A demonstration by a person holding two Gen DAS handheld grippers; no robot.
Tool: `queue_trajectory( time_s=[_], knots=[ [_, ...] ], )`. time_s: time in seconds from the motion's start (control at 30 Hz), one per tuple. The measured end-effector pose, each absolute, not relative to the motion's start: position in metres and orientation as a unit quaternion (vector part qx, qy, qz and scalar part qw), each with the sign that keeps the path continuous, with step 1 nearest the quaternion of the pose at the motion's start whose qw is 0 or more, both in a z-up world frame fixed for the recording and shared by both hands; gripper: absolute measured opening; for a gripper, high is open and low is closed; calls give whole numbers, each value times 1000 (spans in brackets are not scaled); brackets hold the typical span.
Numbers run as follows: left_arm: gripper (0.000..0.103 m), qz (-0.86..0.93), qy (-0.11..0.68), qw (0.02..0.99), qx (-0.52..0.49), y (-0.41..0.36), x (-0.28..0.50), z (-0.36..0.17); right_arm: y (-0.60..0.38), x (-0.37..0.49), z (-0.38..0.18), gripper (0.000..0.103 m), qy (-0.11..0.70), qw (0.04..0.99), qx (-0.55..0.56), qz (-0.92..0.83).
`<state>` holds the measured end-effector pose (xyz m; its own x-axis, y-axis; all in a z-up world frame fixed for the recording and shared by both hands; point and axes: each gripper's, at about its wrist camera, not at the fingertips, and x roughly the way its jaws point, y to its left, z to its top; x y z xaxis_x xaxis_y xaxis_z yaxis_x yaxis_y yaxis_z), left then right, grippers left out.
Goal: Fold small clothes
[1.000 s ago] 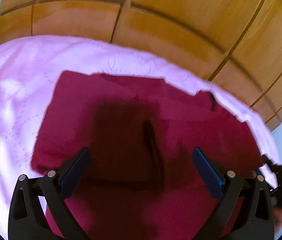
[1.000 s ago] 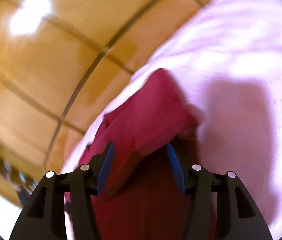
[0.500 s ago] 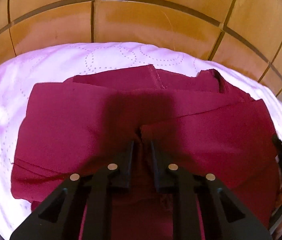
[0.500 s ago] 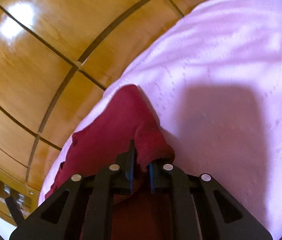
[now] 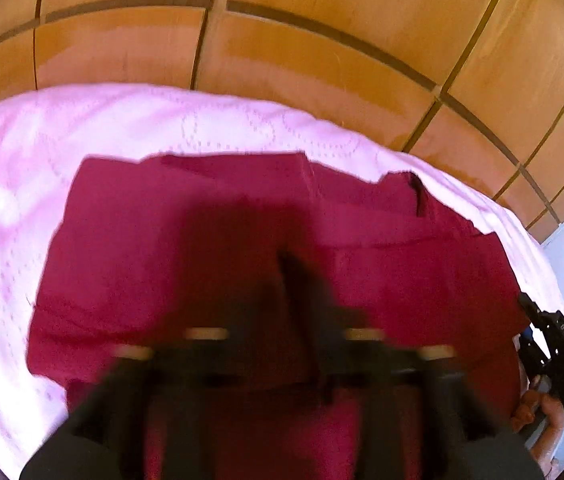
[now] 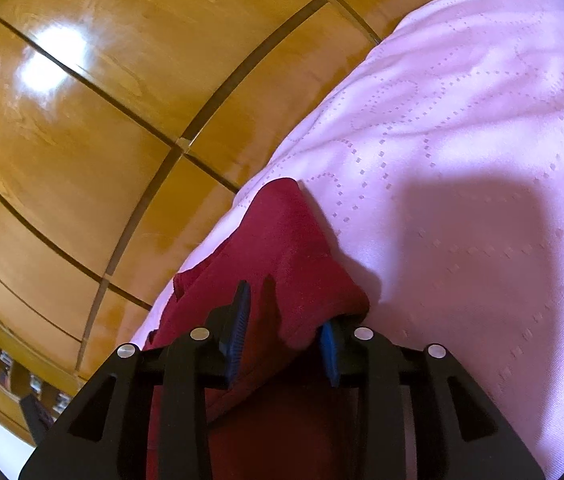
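A dark red garment [image 5: 202, 248] lies partly folded on a pink quilted cover [image 5: 82, 128]. My left gripper [image 5: 286, 332] is low over the middle of the garment; it is motion-blurred, so I cannot tell whether its jaws are open or shut. In the right wrist view the garment's corner [image 6: 290, 248] bulges up between the blue pads [image 6: 238, 328] of my right gripper [image 6: 282, 332], whose jaws stand apart on either side of the cloth. The right gripper's body [image 5: 554, 352] and the hand holding it show at the right edge of the left wrist view.
A glossy wooden panelled wall [image 5: 302, 40] rises just behind the cover's far edge; it fills the upper left of the right wrist view [image 6: 102, 120]. The pink cover [image 6: 462, 200] spreads to the right of the garment.
Half a second ago both grippers were shut on the red cloth. Now the right jaws stand apart around the corner, and the left gripper is moving and blurred.
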<state>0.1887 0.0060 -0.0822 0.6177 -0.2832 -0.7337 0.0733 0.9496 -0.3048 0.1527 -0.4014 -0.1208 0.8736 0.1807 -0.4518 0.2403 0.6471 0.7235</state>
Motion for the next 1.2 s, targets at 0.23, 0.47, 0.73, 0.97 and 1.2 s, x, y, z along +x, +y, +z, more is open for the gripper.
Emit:
queue_trajectory(
  time_s=[0.23,0.47,0.73,0.97,1.2],
  knots=[
    [0,-140,433,886,-88,-17,190,-87,-401,154,-119,27,246,878,410,-1],
    [0,-116,378,916,-68,-13,185,-53,-401,151,-116,23,240,883,403,-3],
    [37,-104,430,890,-113,9,186,-94,-401,146,-112,63,270,869,413,20],
    [73,-128,389,906,-105,-1,183,-75,-388,108,-82,62,299,903,305,-47],
    [4,-126,443,884,-75,-23,205,-96,-370,137,-54,34,295,933,201,-39]
  ],
)
